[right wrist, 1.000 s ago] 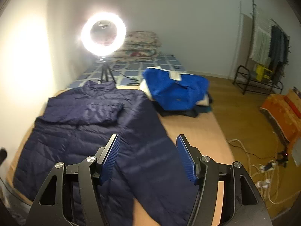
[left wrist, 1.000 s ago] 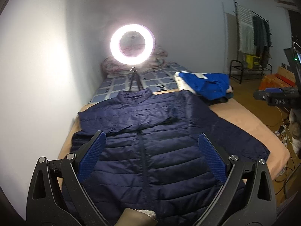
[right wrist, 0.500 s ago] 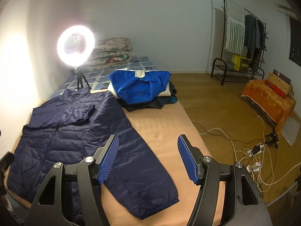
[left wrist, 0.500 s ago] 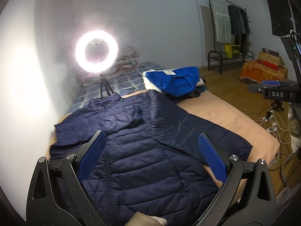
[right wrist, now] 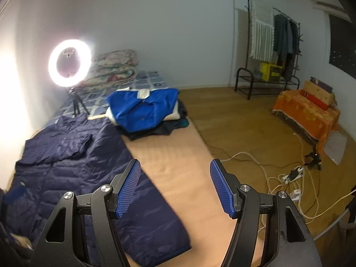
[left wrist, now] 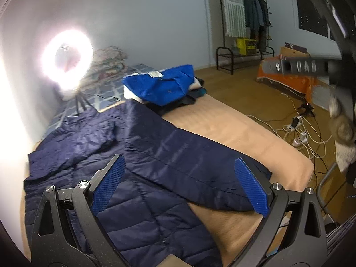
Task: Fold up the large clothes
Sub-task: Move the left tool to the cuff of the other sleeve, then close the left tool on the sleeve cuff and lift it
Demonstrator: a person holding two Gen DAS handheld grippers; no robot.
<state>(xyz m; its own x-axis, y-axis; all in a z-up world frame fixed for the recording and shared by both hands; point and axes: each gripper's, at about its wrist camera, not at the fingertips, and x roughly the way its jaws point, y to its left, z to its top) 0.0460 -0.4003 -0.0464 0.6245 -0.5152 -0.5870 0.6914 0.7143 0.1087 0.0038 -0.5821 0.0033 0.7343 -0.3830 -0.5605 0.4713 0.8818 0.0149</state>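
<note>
Navy jacket (left wrist: pixel 138 166) flat on bed – below left gripper (left wrist: pixel 180 189), jaws apart.

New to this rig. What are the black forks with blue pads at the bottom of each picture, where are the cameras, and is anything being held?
There is no robot arm here. A person holds a two-finger tool in each hand, and each tool carries a fisheye camera looking forward along its fingers. That is why the lower edge of each picture shows black fingers with blue pads.

One picture looks out from the left tool, the other from the right tool. Both tools are open with nothing between the pads, so nothing is held.

Below them is a bed with a tan cover. A navy puffer jacket lies spread on it, one sleeve stretched out sideways. Farther back sits a pile of clothes with a blue garment on top, and a lit ring light on a small tripod.
</note>
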